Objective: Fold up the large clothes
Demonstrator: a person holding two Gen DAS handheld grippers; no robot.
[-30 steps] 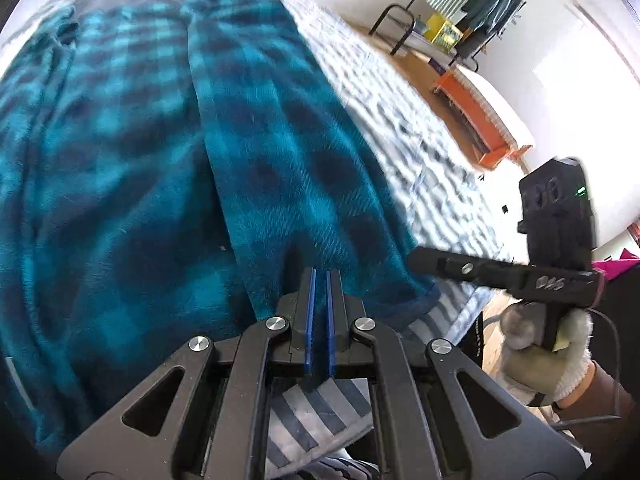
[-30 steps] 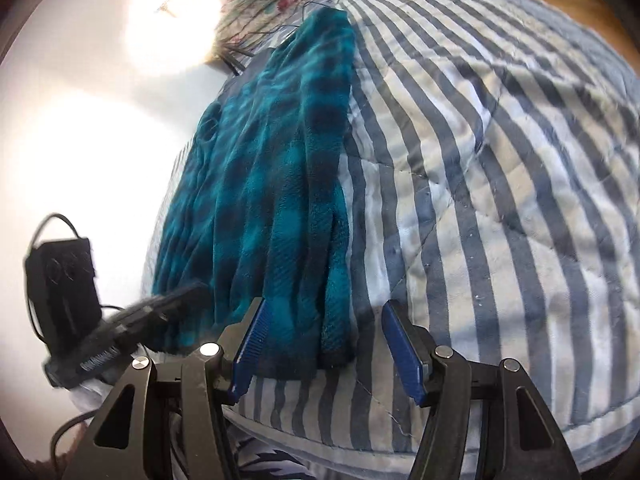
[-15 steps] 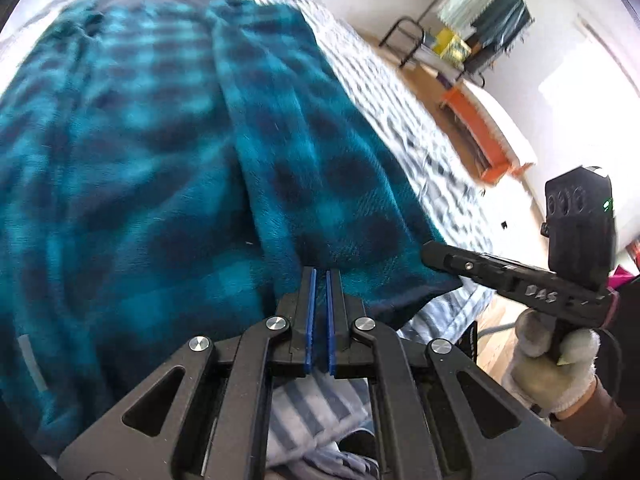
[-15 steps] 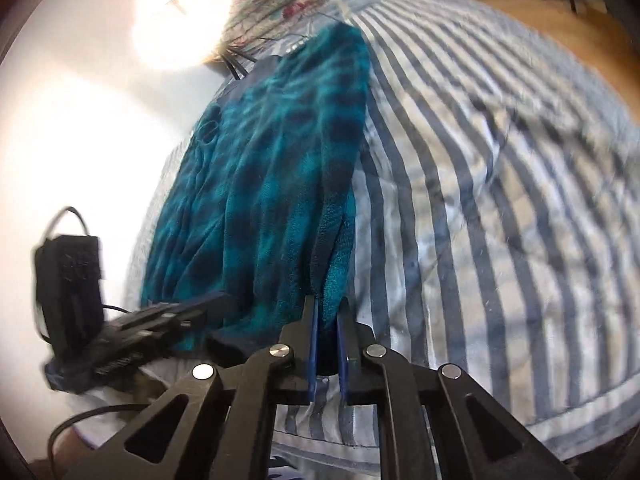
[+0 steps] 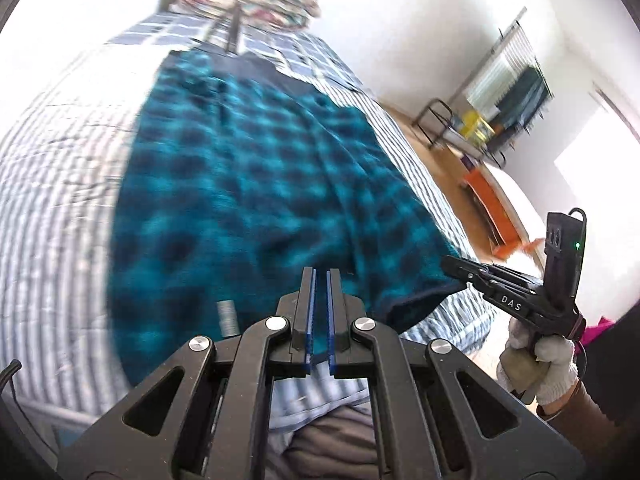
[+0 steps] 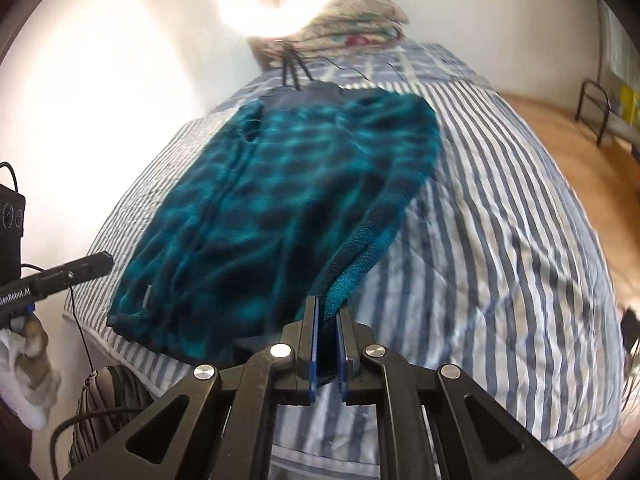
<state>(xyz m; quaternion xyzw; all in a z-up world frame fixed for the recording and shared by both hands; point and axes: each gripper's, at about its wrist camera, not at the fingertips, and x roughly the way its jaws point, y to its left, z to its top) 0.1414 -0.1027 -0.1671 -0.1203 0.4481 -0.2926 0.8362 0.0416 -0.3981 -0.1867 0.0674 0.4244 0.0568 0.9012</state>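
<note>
A teal and dark plaid fleece garment [image 5: 248, 200] [image 6: 280, 200] lies spread lengthwise on a blue-and-white striped bed [image 5: 52, 184] [image 6: 500, 240]. My right gripper [image 6: 325, 304] is shut on the garment's near right edge, and the cloth rises from the bed into its blue pads. In the left wrist view the right gripper [image 5: 448, 266] holds that lifted corner, with a gloved hand [image 5: 536, 364] behind it. My left gripper [image 5: 319, 276] hovers over the near hem, shut, with nothing seen between its pads. From the right wrist, the left gripper [image 6: 106, 259] hangs beside the garment's left edge.
Folded bedding [image 6: 360, 20] and a small tripod [image 6: 292, 68] sit at the head of the bed. A clothes rack [image 5: 508, 92] and an orange object [image 5: 484, 200] stand on the wooden floor [image 6: 560, 140] to the right. A wall borders the left side.
The right gripper's jaws closed on the garment's near edge and lifted it. Both grippers rose and drew back, so more of the bed shows. The left gripper stayed shut.
</note>
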